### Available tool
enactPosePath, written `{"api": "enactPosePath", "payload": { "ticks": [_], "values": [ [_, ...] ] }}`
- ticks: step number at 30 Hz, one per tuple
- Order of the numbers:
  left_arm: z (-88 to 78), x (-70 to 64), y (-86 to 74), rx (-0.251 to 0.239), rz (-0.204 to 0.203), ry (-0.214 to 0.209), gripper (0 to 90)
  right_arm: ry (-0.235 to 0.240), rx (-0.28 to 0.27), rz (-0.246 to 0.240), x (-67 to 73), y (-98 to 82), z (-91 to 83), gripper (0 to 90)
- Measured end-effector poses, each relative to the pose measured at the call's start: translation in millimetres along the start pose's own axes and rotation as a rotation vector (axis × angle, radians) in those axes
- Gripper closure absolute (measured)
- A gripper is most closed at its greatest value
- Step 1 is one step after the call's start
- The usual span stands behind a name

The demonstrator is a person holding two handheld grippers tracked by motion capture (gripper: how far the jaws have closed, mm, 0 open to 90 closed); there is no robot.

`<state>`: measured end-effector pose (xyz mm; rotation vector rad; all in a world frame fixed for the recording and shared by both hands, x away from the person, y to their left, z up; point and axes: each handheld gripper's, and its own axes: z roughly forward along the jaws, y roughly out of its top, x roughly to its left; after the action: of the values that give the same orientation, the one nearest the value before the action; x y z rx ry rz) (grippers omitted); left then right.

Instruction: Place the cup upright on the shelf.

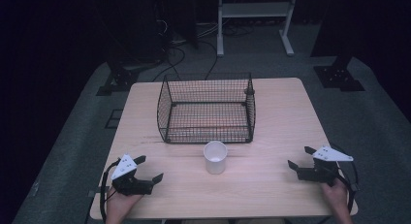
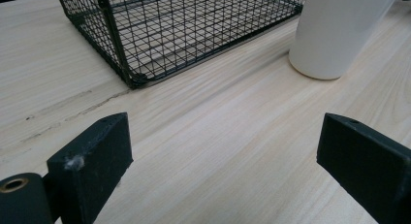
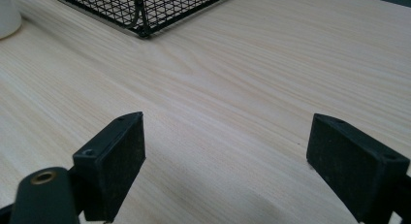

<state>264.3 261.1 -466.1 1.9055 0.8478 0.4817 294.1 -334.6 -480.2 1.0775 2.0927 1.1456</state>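
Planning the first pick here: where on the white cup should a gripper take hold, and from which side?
Probably its upper wall, just under the rim. The white cup stands upright and open-topped in front of the wire basket, so come level from the near left with the open left gripper; the basket blocks the far side.

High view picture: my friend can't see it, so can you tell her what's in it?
A white cup stands upright on a light wooden table, just in front of a black wire basket with nothing in it. Near the bottom edge, a person's hands hold the left gripper and the right gripper, both open and apart from the cup.
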Motion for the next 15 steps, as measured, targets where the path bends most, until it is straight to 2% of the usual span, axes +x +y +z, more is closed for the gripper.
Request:
{"api": "enactPosePath", "payload": {
  "ticks": [4, 9, 15],
  "values": [
    [2.1, -1.0, 0.3, 0.014, 0.006, -0.008, 4.8, -0.002, -0.003, 0.000, 0.0, -0.1, -0.2, 13.1],
    [3.5, -4.2, 2.7, 0.008, 0.019, -0.027, 4.5, -0.005, 0.002, -0.013, 1.6, 0.0, 0.2, 13.1],
    [10.0, -13.0, 9.8, 0.031, 0.053, -0.051, 3.4, -0.008, 0.004, -0.014, 2.0, 0.0, 0.1, 13.1]
  ]
}}
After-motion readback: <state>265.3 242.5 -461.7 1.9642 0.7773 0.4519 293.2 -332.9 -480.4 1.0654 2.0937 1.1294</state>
